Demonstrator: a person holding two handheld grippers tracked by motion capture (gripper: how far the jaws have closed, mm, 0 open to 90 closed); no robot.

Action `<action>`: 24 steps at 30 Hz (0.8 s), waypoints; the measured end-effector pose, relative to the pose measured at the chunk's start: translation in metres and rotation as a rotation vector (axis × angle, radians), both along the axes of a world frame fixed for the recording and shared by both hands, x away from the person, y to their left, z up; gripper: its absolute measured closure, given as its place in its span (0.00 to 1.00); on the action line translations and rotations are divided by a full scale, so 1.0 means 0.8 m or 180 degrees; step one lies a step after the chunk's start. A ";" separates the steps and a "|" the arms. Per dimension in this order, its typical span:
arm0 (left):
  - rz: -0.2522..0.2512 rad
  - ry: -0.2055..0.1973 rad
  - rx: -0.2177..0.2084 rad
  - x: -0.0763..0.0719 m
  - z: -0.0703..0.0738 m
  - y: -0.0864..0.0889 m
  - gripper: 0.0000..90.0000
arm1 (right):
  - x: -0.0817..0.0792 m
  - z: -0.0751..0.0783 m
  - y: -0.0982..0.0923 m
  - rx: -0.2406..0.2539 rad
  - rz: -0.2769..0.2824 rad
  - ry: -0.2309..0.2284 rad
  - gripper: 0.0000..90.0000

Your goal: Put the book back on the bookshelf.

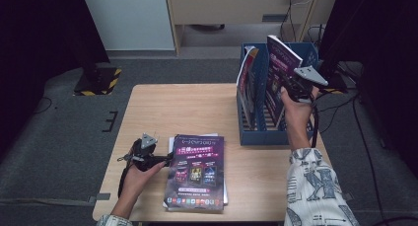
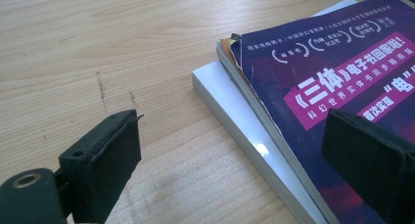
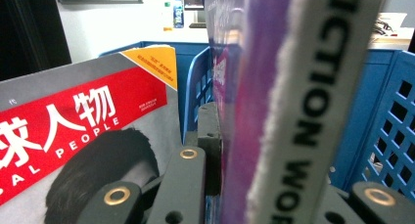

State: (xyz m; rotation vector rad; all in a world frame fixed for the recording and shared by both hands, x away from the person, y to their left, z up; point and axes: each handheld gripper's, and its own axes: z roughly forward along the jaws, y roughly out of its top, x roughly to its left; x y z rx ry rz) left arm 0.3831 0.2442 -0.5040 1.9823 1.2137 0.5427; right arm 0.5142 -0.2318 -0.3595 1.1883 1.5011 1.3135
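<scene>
While my right claw [image 1: 296,88] grips a purple magazine [image 1: 280,68] upright over the blue rack [image 1: 266,132], left claw [image 1: 165,159] wide beside the stack [image 1: 194,174].

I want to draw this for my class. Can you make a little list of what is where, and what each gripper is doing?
table: light wooden table
blue rack: blue file rack at the table's right side
held magazine: purple magazine, upright, over the rack
right gripper: right gripper shut on the purple magazine
red magazine: red magazine stands tilted in the rack
stack: stack of magazines lying flat near the front edge
left gripper: left gripper open, jaws at the stack's corner, not yet gripping
</scene>
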 end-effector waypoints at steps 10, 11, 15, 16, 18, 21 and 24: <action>0.0000 0.0000 0.0002 0.000 0.000 0.000 0.08 | 0.005 -0.012 -0.005 0.0097 -0.0036 0.0033 0.92; 0.0002 0.0002 0.0002 0.000 0.000 0.000 0.08 | 0.005 -0.013 -0.006 0.0112 -0.0031 0.0031 0.92; 0.0001 0.0000 0.0004 0.000 0.000 0.000 0.08 | 0.006 -0.016 -0.006 0.0124 -0.0032 0.0050 0.92; 0.0002 0.0002 0.0005 0.000 0.000 0.000 0.08 | 0.007 -0.017 -0.006 0.0115 -0.0033 0.0048 0.92; 0.0002 0.0001 0.0004 0.000 0.000 0.000 0.08 | 0.008 -0.019 -0.005 0.0116 -0.0040 0.0050 0.92; 0.0000 0.0005 0.0007 0.001 0.000 0.000 0.08 | 0.009 -0.022 -0.005 0.0134 -0.0043 0.0049 0.92; 0.0003 0.0004 0.0004 0.001 0.000 0.000 0.08 | 0.010 -0.023 -0.003 0.0112 -0.0053 0.0033 0.92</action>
